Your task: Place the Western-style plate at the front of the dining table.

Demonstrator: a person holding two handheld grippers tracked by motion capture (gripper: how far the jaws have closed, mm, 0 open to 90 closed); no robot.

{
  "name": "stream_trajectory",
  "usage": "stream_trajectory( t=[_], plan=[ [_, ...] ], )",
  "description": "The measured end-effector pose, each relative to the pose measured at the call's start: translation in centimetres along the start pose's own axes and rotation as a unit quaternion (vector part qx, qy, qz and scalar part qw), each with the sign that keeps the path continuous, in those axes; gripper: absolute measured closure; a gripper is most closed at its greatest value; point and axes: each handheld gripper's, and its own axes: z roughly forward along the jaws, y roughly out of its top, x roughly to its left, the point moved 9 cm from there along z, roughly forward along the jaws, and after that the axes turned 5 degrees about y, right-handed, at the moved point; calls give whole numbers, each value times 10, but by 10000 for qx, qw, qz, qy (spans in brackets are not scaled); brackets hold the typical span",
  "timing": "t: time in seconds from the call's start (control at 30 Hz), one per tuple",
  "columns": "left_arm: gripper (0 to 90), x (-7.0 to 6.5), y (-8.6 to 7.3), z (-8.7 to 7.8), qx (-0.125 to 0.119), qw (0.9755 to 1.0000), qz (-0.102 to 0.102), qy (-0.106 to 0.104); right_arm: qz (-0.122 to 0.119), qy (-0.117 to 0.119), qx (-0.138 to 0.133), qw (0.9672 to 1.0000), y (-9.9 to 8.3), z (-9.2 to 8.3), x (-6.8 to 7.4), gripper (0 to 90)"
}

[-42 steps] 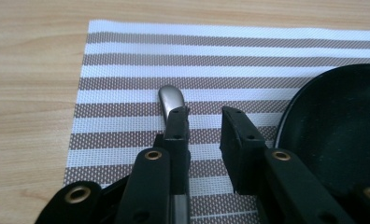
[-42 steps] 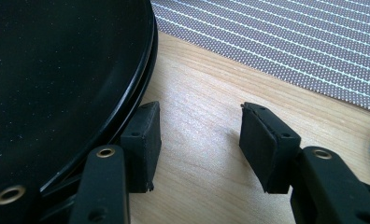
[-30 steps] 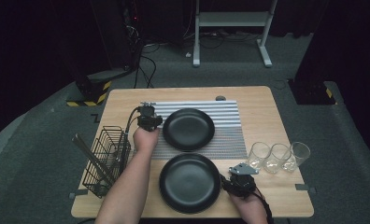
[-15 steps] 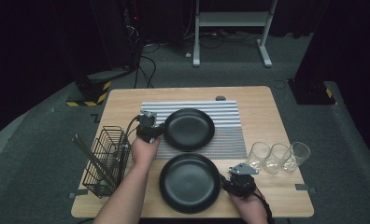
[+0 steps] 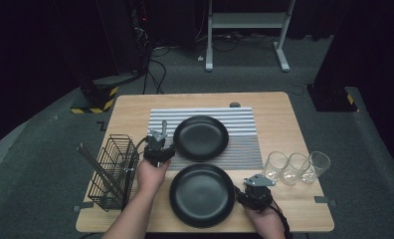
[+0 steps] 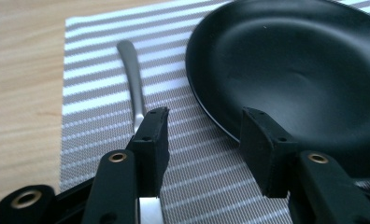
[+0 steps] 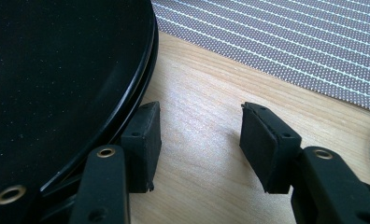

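The left hand-held gripper (image 5: 157, 141) hangs over the left edge of the striped placemat (image 5: 245, 130), its jaws parted with nothing between them; they have just been opening. In the left gripper view a metal utensil handle (image 6: 132, 88) lies flat on the placemat, just ahead of the gripper's left-hand jaw and running under it, released and not clamped. Which kind of utensil it is I cannot tell, as its working end is hidden below the jaw. Right beside the gripper's other jaw sits the far black plate (image 5: 201, 138), whose rim curves close along the utensil handle and leaves only a narrow strip of mat between them.

The right hand-held gripper (image 5: 255, 185) rests low at the near edge of the worktop (image 5: 125, 107), jaws apart and empty over bare wood. Its left-hand jaw stands just beside the rim of the near black plate (image 5: 202, 194); in the right gripper view that rim reads as doubled, so this may be a stack. Ahead of it lies the corner of the placemat, and to its outer side stand the glasses.

Counted: two black plates seen from above, three clear glasses (image 5: 296, 167) in a touching row, one wire basket (image 5: 113, 172) to the outer side of the left hand, holding long utensils, one placemat, one loose utensil.
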Motion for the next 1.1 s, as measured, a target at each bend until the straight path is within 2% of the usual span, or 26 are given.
stream_trajectory(
  t=[0.5, 0.6, 0.7, 0.8, 0.93, 1.1],
  plan=[
    [508, -8, -35, -11, -117, 9996, 163, -192, 0, 2, 1, 10000, 0, 0, 0, 478],
    [495, -8, -38, -15, -184, 9995, 82, -243, 0, 5, 0, 10000, 0, 0, 0, 478],
    [484, -7, -42, -19, -195, 9994, 144, -231, -6, 9, 0, 10000, 0, 0, 0, 478],
    [474, -8, -46, -23, -270, 9989, 317, -195, -5, 10, 0, 10000, 0, 0, 0, 478],
    [456, -7, -52, -26, -303, 9989, 275, -249, -6, 12, -1, 10000, 0, 0, 0, 478],
    [427, -5, -61, -27, -325, 9990, 242, -211, 0, 15, -5, 10000, 0, 0, 0, 478]
  ],
)
